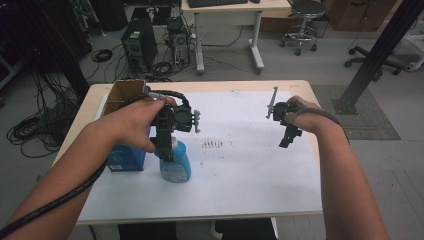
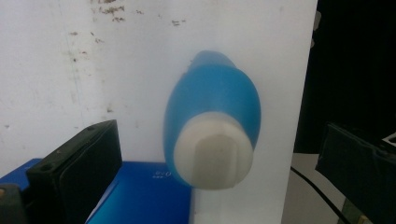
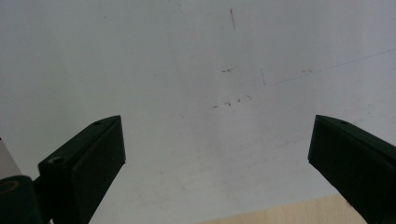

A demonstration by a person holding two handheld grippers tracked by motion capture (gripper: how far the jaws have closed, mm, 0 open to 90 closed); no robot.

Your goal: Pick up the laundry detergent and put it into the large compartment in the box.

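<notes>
A blue bottle with a white cap stands upright on the white sheet, left of the middle. My left gripper hangs right above it, pointing down. In the left gripper view the bottle and its cap sit between the two jaws, which stand wide apart and do not touch it. My right gripper is held above the sheet's right side, open, and in the right gripper view my right gripper has only bare sheet between its jaws.
A blue carton with an open brown top stands just left of the bottle, its blue face close to my left jaw. Pen marks dot the sheet's middle. Beyond the table are computers, cables and a stool.
</notes>
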